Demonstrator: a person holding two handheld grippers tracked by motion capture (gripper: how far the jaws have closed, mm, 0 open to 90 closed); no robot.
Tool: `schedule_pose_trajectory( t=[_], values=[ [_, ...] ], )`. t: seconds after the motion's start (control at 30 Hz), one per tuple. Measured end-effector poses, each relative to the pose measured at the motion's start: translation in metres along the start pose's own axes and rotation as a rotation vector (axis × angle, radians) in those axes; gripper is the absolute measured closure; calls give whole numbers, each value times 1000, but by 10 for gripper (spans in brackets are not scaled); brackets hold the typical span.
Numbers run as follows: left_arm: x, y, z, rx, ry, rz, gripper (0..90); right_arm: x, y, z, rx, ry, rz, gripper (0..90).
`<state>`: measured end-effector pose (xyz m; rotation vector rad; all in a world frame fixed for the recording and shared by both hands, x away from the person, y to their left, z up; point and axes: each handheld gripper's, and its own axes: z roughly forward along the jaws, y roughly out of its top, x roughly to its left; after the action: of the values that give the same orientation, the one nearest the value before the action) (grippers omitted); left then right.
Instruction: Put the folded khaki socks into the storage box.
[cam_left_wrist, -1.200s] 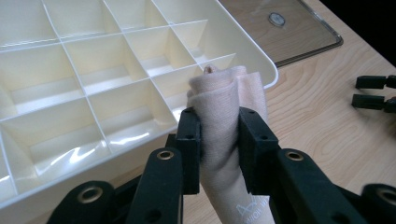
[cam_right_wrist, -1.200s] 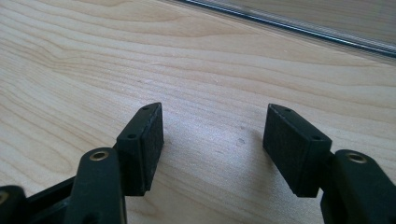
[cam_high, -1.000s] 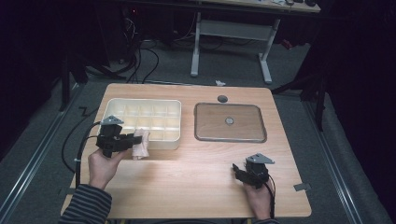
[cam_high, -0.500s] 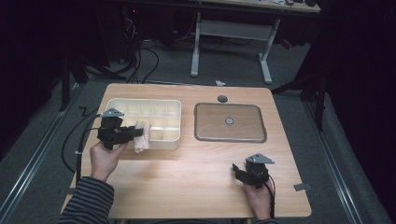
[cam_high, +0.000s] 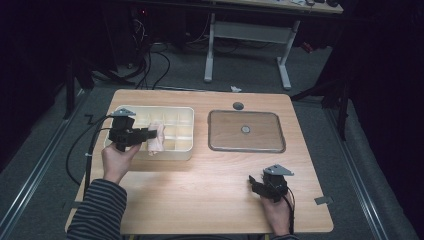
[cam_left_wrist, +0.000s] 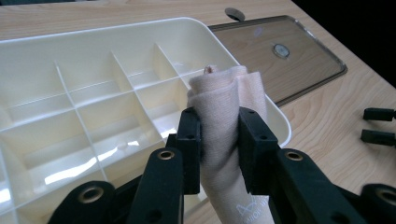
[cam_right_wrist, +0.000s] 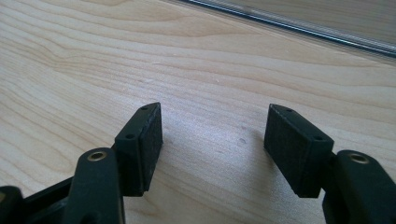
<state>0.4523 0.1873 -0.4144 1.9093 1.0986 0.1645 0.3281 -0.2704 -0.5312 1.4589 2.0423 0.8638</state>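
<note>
The table (cam_high: 200, 180) lay lit in the high view with the room around it dark; its near edge was cut off at the bottom of that view. The tray (cam_high: 180, 150), a cream box of compartments, sat on the table's left half, and its near-left part was covered there by the left gripper (cam_high: 150, 134) and hand. The left gripper view gave the tray's dividers plainly, but its left and near edges ran out of frame. The lid (cam_high: 246, 131), clear and flat, lay just right of the tray; the left gripper view cut off its far corner.

The cloth (cam_left_wrist: 229, 121), a pale roll, was clamped between the left gripper's pads, upright over the tray's right-hand rim. From above it read as a small pale blur; it was probably above a near compartment, though which one could not be told. Its lower end ran out of frame.

The right gripper (cam_right_wrist: 212, 140) rested low over bare wood near the table's front right, jaws apart, nothing between them. From above its jaws were too small to judge.
</note>
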Motion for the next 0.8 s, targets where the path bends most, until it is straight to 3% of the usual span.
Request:
schedule_pose_trajectory(
  t=[0.6, 0.8],
  values=[
    [27, -2, 27, -9, -15, -58, 727, 1, 0, 0, 1, -4, 6, 370],
    [34, -5, 32, 18, 10, -52, 727, 1, 0, -1, 1, -7, 7, 370]
  ],
)
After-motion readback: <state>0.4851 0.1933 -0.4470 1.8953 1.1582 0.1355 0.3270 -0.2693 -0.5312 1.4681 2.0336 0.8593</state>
